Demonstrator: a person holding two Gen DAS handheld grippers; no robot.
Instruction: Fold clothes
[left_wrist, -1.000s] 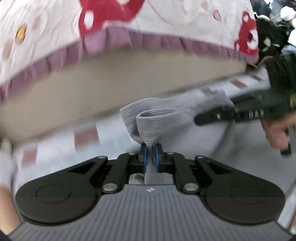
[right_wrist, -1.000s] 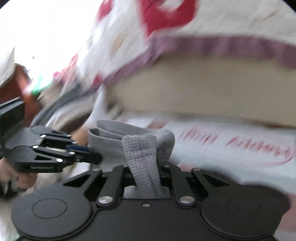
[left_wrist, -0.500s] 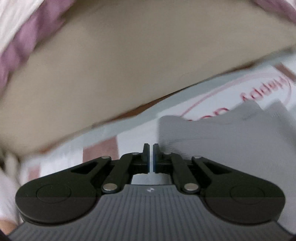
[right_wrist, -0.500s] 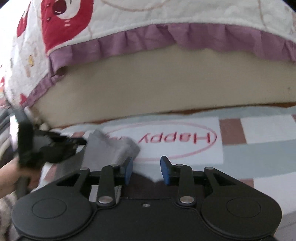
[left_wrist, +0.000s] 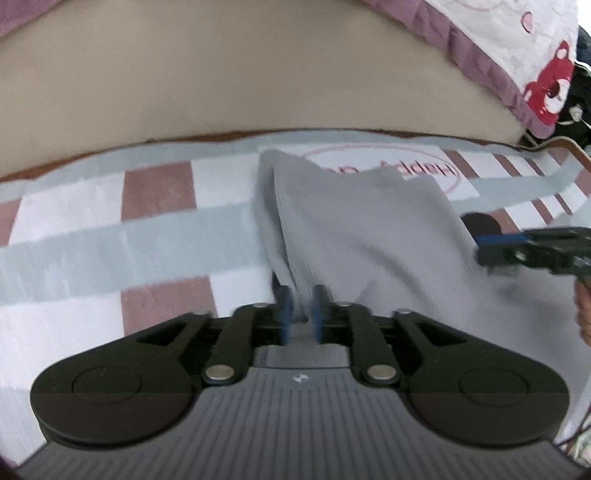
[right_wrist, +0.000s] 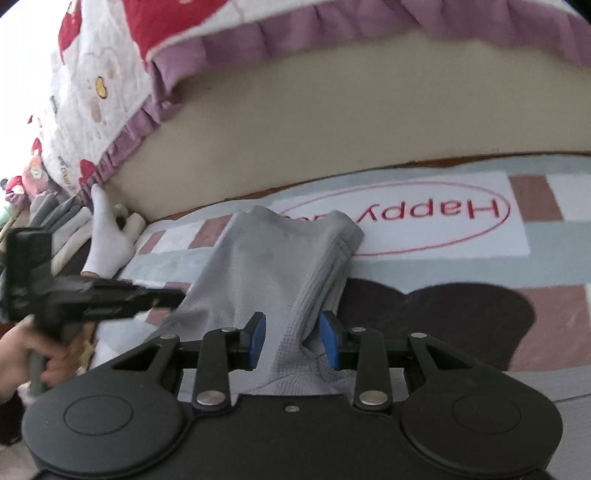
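A grey ribbed garment (left_wrist: 354, 229) lies flat on the checked mat, its far end over the "Happy" print; it shows again as the grey garment (right_wrist: 273, 266) in the right wrist view. My left gripper (left_wrist: 301, 314) is low at its near left edge. Its jaws are opening, with a fold of the cloth between the blue pads. From the right wrist view the left gripper (right_wrist: 173, 295) reaches in from the left. My right gripper (right_wrist: 291, 339) straddles the near right edge. Its jaws are closing with cloth between them, and the right-hand pad stands just clear. The right gripper (left_wrist: 480, 245) appears at the garment's right side.
The checked mat (right_wrist: 461, 273) lies on the floor against a bed with a beige mattress side (right_wrist: 332, 110) and a purple-frilled quilt (right_wrist: 229, 40). A white glove-like cloth (right_wrist: 107, 236) and piled clothes (right_wrist: 48, 214) lie at the left. A hand (right_wrist: 22, 347) grips the left handle.
A second ago both grippers held the bunched garment up. It then dropped onto the mat. Both have since sunk to its near edge; the left jaws parted and the right narrowed around cloth.
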